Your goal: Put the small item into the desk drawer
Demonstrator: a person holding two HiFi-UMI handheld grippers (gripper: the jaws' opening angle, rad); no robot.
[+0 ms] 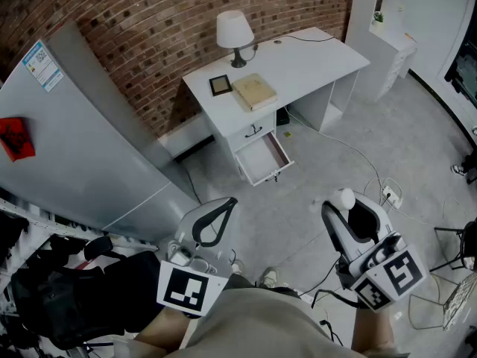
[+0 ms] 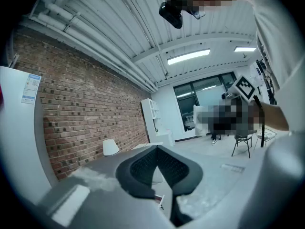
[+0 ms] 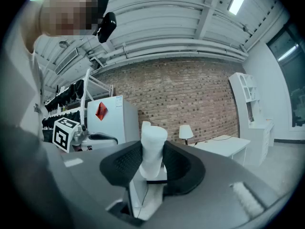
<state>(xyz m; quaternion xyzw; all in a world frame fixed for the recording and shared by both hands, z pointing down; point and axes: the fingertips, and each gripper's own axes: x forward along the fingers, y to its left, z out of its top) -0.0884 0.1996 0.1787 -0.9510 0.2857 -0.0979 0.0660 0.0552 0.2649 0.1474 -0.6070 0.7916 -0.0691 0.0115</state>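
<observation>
While the blue-and-white label [image 1: 39,64] on the grey fridge [image 1: 89,148] is too small to read, black square markers show on both grippers. The right gripper [image 3: 152,157] jaws clamp the item [image 3: 153,140], a smooth white rounded cylinder, well apart from the open drawer [image 1: 262,157] of the white counter [image 1: 313,62]. The left gripper [image 2: 158,157] jaws, with ribbed black pads, are pressed together and empty.

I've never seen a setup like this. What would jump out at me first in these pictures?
Probably the right tongs low in the head view, clamped on a small white item, beside the left tongs, shut and empty. Further off, against the brick wall, a white desk stands with one drawer pulled open and a white lamp on top.
</observation>
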